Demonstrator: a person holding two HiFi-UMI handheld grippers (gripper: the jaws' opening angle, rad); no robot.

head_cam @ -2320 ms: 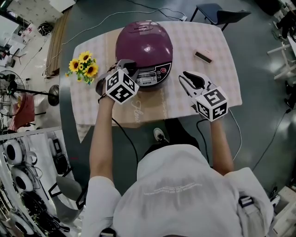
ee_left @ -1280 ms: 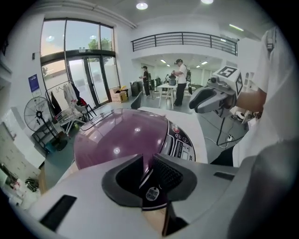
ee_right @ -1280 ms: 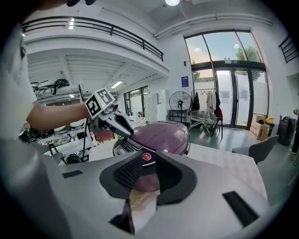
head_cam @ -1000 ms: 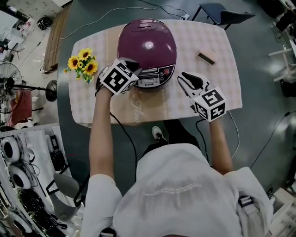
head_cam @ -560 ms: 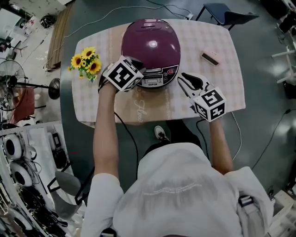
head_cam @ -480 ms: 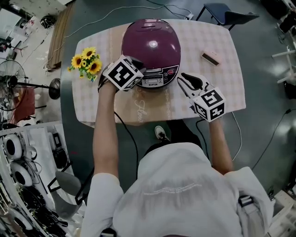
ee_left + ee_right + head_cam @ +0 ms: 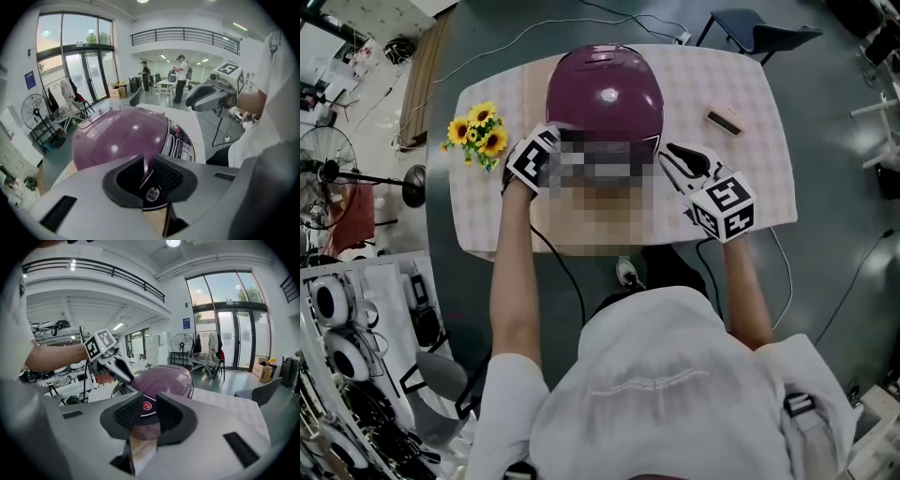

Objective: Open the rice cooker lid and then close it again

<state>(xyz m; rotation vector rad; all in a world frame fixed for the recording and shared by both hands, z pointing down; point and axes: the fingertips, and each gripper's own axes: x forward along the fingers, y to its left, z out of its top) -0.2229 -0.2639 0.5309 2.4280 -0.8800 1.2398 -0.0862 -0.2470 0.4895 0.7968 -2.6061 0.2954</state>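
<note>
A purple rice cooker (image 7: 605,89) stands at the middle back of the table, its domed lid down as far as I can see. A mosaic patch hides its front panel in the head view. My left gripper (image 7: 555,142) is at the cooker's front left edge and points down at it. In the left gripper view its jaws (image 7: 149,161) stand a thin gap apart with nothing between them, the lid (image 7: 117,138) just beyond. My right gripper (image 7: 667,156) hovers off the cooker's front right, open and empty. The right gripper view shows the cooker (image 7: 166,378) and the left gripper (image 7: 125,376) against its front.
The table (image 7: 750,141) has a pale checked cloth. A bunch of yellow flowers (image 7: 478,131) stands at its left edge, close to my left hand. A small pink block (image 7: 724,119) lies at the back right. A chair (image 7: 750,28) stands behind the table.
My left gripper has come in against the cooker's front and its cube has rolled a little. The right gripper has kept its place.
</note>
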